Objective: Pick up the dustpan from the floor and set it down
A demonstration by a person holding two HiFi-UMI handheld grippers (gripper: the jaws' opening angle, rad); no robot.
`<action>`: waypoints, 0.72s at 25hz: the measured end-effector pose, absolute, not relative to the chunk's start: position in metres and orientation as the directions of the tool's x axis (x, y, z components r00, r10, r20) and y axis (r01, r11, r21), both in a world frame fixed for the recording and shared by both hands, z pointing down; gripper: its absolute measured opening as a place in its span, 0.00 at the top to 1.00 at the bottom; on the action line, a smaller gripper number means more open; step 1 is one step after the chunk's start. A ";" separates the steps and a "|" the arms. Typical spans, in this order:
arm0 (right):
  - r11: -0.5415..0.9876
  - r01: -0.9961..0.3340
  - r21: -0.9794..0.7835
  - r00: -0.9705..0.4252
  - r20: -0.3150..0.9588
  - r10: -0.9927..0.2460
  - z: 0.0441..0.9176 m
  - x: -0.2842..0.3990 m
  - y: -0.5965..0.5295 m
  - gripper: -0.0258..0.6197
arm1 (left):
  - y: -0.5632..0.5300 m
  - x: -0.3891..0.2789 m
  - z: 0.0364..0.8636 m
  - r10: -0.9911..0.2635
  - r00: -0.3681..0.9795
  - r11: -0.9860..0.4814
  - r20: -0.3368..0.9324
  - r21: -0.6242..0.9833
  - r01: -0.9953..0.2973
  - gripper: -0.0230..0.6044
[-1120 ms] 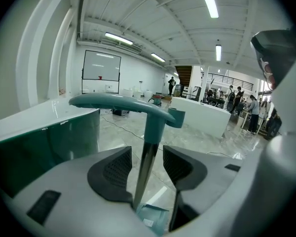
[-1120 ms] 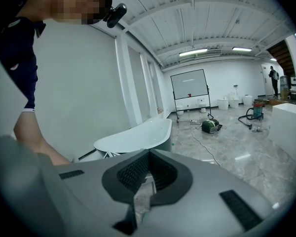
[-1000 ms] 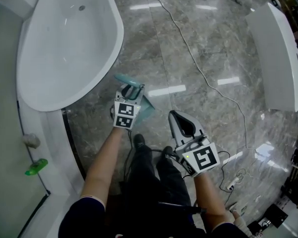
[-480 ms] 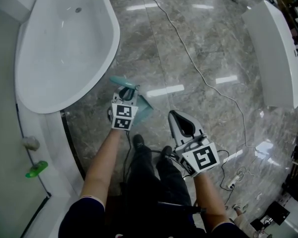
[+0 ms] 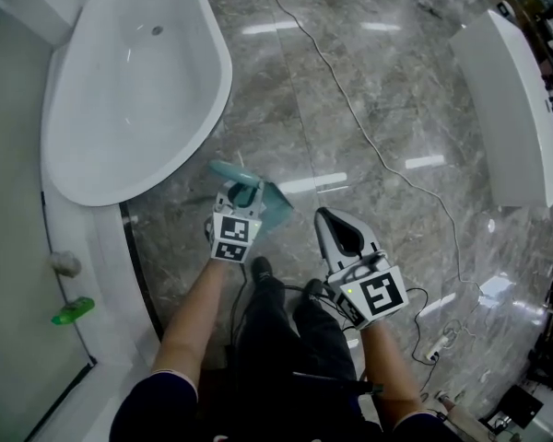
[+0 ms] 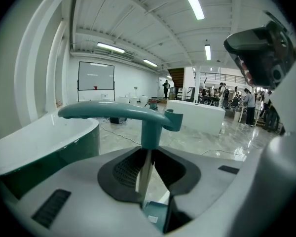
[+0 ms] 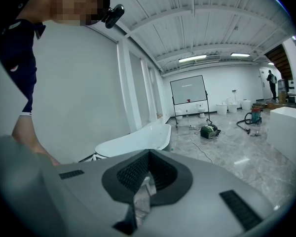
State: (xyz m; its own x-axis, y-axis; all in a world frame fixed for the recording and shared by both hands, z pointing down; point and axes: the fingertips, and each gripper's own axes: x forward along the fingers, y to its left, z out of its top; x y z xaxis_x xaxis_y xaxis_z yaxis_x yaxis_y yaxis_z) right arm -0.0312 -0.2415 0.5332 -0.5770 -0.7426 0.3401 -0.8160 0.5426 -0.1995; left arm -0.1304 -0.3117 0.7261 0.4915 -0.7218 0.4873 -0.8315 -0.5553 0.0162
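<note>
The teal dustpan point(image 5: 276, 204) hangs just off the marble floor beside the bathtub. My left gripper point(image 5: 242, 192) is shut on the upright stem of its handle. In the left gripper view the curved teal handle point(image 6: 113, 111) arches across above the jaws, with the stem pinched in my left gripper point(image 6: 147, 154); a bit of the pan shows below. My right gripper point(image 5: 328, 219) hovers to the right of the dustpan, apart from it. In the right gripper view my right gripper point(image 7: 140, 191) has its jaws together with nothing in them.
A white bathtub point(image 5: 120, 90) fills the upper left, its rim close to the dustpan. A cable point(image 5: 369, 141) runs across the floor to a power strip point(image 5: 430, 343). Another white tub point(image 5: 516, 109) stands at the right. A green object point(image 5: 72, 309) lies at the lower left.
My left gripper's jaws have closed on the dustpan's handle stem, and the dustpan has come up a little with it. The right gripper has risen slightly.
</note>
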 end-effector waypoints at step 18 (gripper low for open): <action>0.553 -0.819 -0.153 -0.573 0.180 -0.799 0.429 0.000 -0.188 0.95 | -0.248 -0.085 0.498 -0.748 0.603 -0.631 0.278 -0.016 -0.776 0.81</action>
State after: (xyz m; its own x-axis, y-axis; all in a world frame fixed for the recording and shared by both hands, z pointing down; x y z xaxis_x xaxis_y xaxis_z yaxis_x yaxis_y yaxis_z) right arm 0.0003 -0.1885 0.4294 -0.5733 -0.7993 0.1802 -0.8190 0.5530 -0.1529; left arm -0.0855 -0.2481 0.4980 0.6028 -0.7480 0.2778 -0.7756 -0.6310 -0.0159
